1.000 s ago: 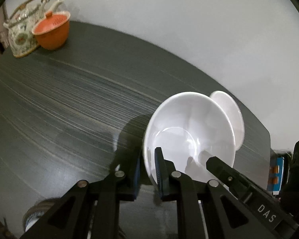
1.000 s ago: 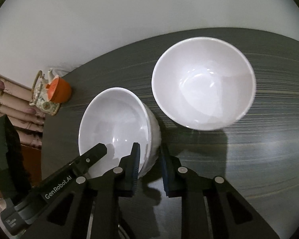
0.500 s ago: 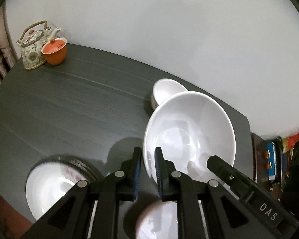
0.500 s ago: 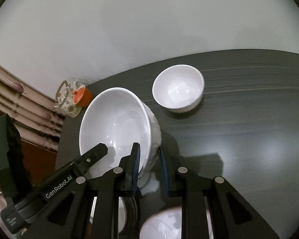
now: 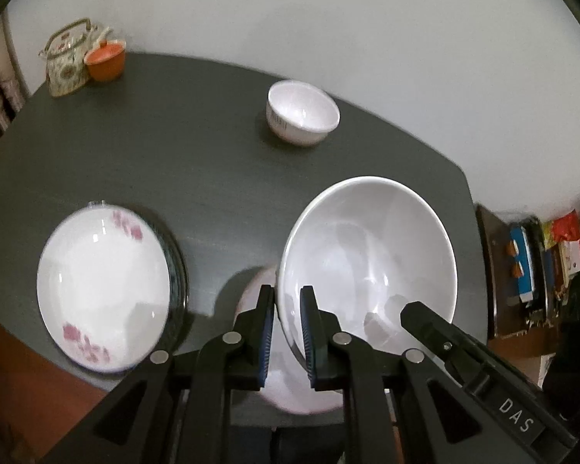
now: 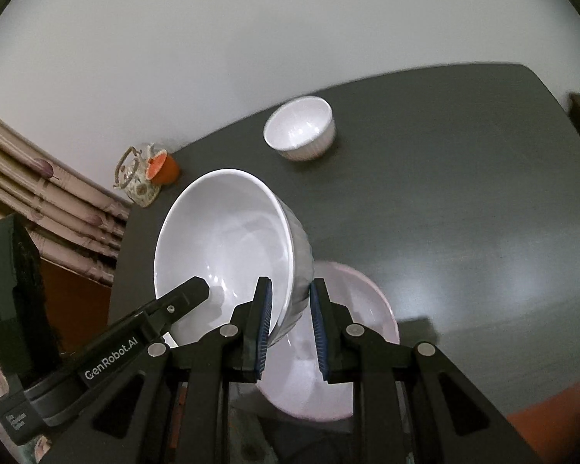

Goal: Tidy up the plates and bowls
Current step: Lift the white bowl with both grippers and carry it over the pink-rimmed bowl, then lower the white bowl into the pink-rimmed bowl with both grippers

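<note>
Bowl (image 5: 367, 255) (white) pinched at rim by both hand-held grippers.

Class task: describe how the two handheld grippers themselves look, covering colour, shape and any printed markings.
Both are black, angular two-finger tools with silver rivets and ribbed blue pads. The left gripper shows white "GenRobot.AI" lettering in the right wrist view; the right gripper shows "DAS" in the left wrist view. No cables or sleeves are visible.

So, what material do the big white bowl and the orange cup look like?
The big white bowl looks like glazed ceramic or porcelain, possibly melamine: glossy, with bright highlights inside and a ribbed outer wall. The orange cup looks like matte clay or ceramic, though it is too small to be sure.
</note>
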